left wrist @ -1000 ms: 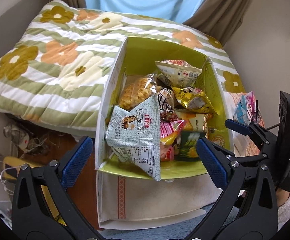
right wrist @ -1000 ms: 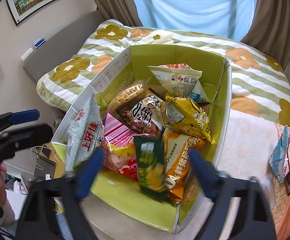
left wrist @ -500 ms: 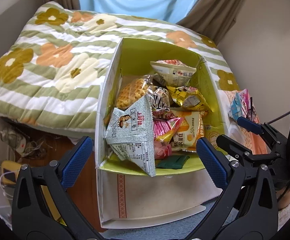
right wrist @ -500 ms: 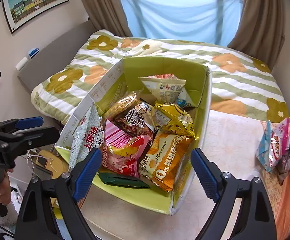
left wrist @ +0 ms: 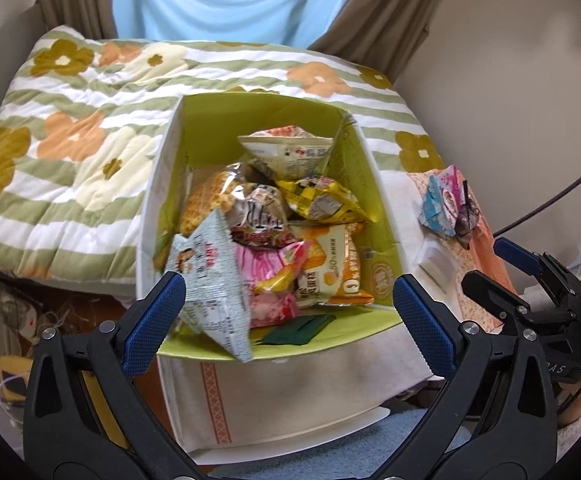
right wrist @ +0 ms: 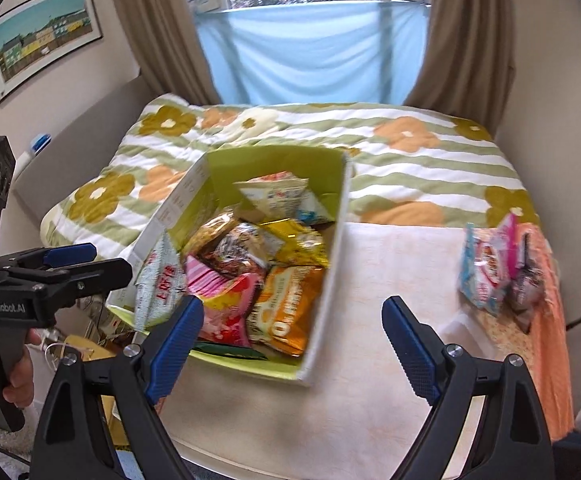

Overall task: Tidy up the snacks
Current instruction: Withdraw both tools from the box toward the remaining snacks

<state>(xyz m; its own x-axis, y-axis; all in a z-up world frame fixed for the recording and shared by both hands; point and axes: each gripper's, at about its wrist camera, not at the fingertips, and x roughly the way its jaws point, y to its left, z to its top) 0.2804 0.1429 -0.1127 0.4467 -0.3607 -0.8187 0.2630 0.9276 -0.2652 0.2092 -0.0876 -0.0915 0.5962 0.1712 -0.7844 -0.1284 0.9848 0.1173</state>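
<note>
A cardboard box (left wrist: 354,168) with a green lining stands on the cloth-covered table, full of snack packets. A pale grey packet (left wrist: 210,292) leans over its front left rim, and a dark green packet (left wrist: 298,330) lies flat at the front. My left gripper (left wrist: 286,292) hovers open in front of the box, holding nothing. My right gripper (right wrist: 293,308) is open and empty too, above the box's front right corner (right wrist: 302,372). The left gripper (right wrist: 78,260) shows at the left edge of the right wrist view. A small pile of packets (right wrist: 490,268) lies to the right of the box.
A flowered green-striped quilt (right wrist: 410,160) lies behind the box, below brown curtains and a blue cloth at the window. An orange cloth (right wrist: 546,340) covers the table's right edge. Cables and clutter (left wrist: 18,312) sit low on the left. A hand (right wrist: 14,376) grips the left tool's handle.
The dark green packet that was between my right gripper's fingers now lies in the front of the box. Both grippers have drawn back and up from the box, the right one more.
</note>
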